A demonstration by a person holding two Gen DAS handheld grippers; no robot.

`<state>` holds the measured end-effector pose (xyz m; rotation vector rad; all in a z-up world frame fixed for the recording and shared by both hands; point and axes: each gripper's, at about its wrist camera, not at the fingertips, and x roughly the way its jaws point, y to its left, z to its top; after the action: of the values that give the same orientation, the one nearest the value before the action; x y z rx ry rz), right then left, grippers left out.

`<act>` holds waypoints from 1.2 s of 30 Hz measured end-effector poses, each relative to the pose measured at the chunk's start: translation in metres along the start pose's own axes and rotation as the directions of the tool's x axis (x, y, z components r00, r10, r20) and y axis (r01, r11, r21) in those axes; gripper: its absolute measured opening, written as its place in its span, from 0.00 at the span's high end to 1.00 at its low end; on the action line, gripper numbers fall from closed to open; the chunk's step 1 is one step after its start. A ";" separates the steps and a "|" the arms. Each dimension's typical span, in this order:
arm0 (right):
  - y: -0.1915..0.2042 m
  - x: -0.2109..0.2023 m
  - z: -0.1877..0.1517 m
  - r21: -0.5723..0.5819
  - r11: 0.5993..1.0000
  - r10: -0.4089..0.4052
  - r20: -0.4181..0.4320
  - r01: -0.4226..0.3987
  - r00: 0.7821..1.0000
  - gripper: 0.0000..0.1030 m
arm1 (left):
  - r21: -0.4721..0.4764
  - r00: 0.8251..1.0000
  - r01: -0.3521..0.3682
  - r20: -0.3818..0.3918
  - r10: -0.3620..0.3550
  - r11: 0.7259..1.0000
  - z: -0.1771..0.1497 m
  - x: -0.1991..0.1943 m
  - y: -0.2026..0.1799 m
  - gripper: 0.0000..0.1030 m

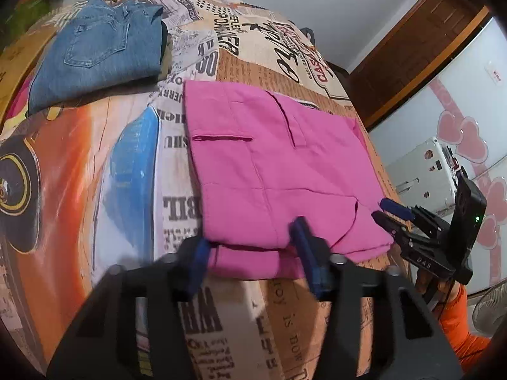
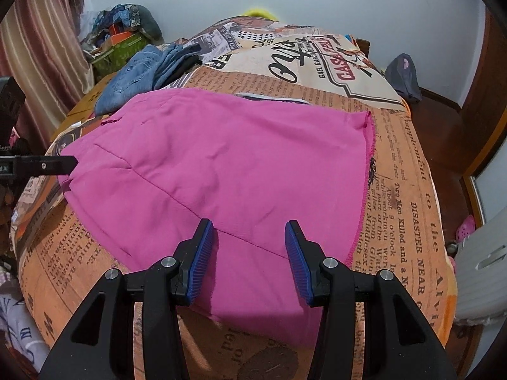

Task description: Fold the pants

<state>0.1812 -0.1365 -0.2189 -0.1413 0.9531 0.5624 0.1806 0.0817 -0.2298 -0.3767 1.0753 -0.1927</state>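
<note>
Pink pants [image 1: 272, 171] lie folded flat on the printed bedspread; they fill the middle of the right wrist view [image 2: 221, 171]. My left gripper [image 1: 250, 237] is open at the near edge of the pants, its fingers straddling the folded hem. My right gripper [image 2: 250, 237] is open over the near edge of the pants, holding nothing. It also shows in the left wrist view [image 1: 385, 210] at the pants' right corner. The left gripper's fingertip [image 2: 60, 164] touches the pants' left edge in the right wrist view.
Folded blue jeans [image 1: 98, 53] lie at the far left of the bed [image 2: 396, 164]. A green basket with clutter [image 2: 120, 47] stands beyond the bed. A wooden door frame [image 1: 412, 47] and a white appliance [image 1: 421, 177] are to the right.
</note>
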 end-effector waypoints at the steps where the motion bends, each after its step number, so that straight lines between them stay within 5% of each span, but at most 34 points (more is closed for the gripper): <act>1: 0.000 0.000 -0.001 0.003 1.000 0.000 0.000 0.000 1.000 0.58 | 0.008 1.000 -0.006 0.002 0.006 1.000 0.001 0.001 -0.001 0.72; 8: 0.000 -0.002 0.000 0.001 1.000 -0.004 -0.006 0.005 1.000 0.58 | 0.142 0.993 -0.104 0.073 0.094 0.984 0.005 -0.010 -0.028 0.85; 14: 0.006 -0.009 0.013 -0.017 1.000 -0.014 -0.002 0.013 1.000 0.58 | 0.237 0.972 -0.199 0.172 0.161 0.951 0.009 -0.034 -0.045 0.85; 23: 0.048 -0.007 0.054 -0.053 0.995 0.083 0.063 -0.080 0.995 0.58 | 0.270 0.926 -0.327 0.284 0.250 0.905 0.004 -0.069 -0.041 0.86; 36: 0.117 0.030 0.048 -0.183 0.960 0.201 -0.078 -0.212 0.976 0.56 | 0.296 0.901 -0.360 0.358 0.247 0.885 0.002 -0.102 -0.048 0.88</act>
<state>0.1700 -0.0081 -0.2003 -0.2327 0.9767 0.8474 0.1362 0.0722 -0.1270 0.0956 0.7524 -0.0374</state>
